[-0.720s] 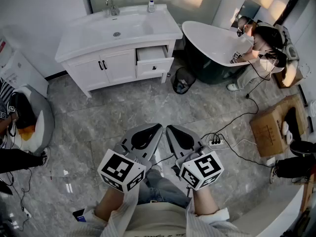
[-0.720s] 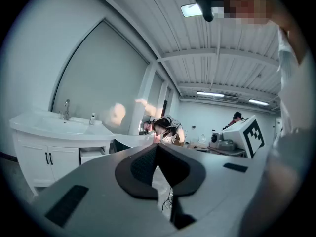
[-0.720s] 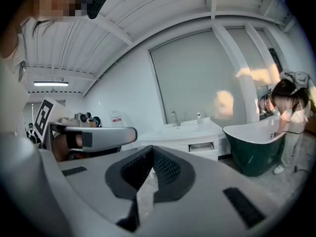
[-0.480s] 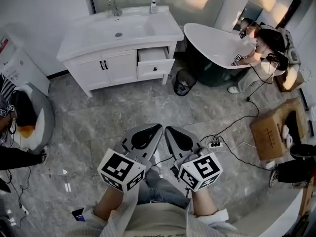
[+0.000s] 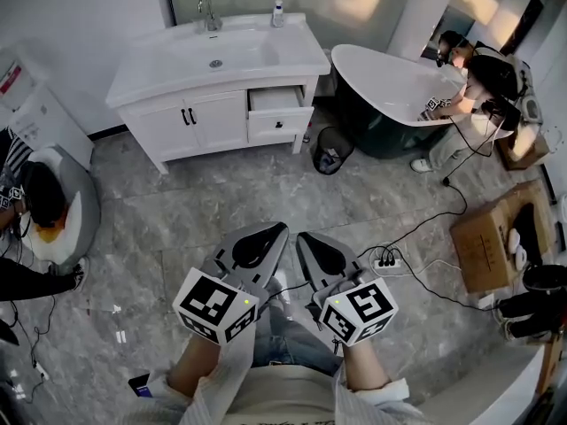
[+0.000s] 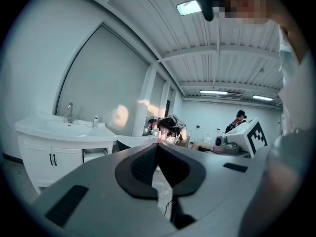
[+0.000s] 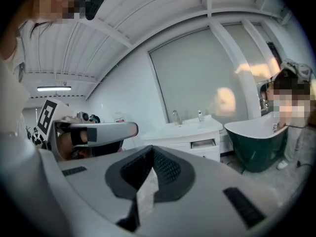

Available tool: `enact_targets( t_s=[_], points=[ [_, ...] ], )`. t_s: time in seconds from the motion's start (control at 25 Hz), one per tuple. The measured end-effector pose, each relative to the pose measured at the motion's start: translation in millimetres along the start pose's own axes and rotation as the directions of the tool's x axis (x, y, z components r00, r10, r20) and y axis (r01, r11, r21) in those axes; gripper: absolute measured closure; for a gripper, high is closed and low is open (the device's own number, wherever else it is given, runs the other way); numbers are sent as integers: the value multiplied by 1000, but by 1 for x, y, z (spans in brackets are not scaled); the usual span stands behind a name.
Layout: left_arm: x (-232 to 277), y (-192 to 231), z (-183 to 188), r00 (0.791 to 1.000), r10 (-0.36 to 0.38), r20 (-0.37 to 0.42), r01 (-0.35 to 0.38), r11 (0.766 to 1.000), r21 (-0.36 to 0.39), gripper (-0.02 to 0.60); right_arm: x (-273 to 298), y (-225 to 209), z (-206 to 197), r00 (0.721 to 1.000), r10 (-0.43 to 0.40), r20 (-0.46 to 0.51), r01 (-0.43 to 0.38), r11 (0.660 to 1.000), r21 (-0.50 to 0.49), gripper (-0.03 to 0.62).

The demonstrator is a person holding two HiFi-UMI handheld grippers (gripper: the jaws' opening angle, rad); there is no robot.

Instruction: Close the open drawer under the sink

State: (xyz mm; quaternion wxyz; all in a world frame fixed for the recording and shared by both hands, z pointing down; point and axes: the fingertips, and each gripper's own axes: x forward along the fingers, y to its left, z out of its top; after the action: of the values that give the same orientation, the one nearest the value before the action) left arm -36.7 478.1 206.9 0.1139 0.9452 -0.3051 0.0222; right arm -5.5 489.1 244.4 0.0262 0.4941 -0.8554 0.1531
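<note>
Drawer (image 5: 276, 100) under the sink (image 5: 217, 53): open, pulled out of the white vanity cabinet (image 5: 177, 118) at its right end, just beside the 2 cabinet doors. Interior exposed from above; front panel with 1 dark knob standing proud of the cabinet face.

Left gripper (image 5: 280, 228): jaws together, tips touching, nothing between them. Right gripper (image 5: 301, 235): jaws likewise together, nothing clamped. Both held low in front of the person's body, side by side and close to each other, tips aimed toward the cabinet. Well apart from the drawer, with a stretch of grey stone floor (image 5: 221, 202) between. 1 marker cube on the rear of each gripper.

Surroundings:
- Faucet (image 5: 206, 11) and 1 small bottle (image 5: 277, 9) at the back rim of the sink
- Dark bathtub (image 5: 390, 87) with white inside, just right of the cabinet
- Black waste bin (image 5: 330, 159) on the floor, near the drawer and the bathtub
- Power strip (image 5: 387, 258) with trailing cables, on the floor near the right gripper
- Cardboard box (image 5: 487, 237) at the right edge
- 1 person (image 5: 478, 78) bent over the far end of the bathtub; 1 more person (image 5: 40, 211) at the left edge
</note>
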Motion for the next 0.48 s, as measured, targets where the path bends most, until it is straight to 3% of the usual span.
enact_targets(
  t_s=[0.48],
  points=[
    [42,46,6,1000,-4,6,4,1000,-2,566,48,-40,5,1000,-5,-14,5,1000,10,585]
  ],
)
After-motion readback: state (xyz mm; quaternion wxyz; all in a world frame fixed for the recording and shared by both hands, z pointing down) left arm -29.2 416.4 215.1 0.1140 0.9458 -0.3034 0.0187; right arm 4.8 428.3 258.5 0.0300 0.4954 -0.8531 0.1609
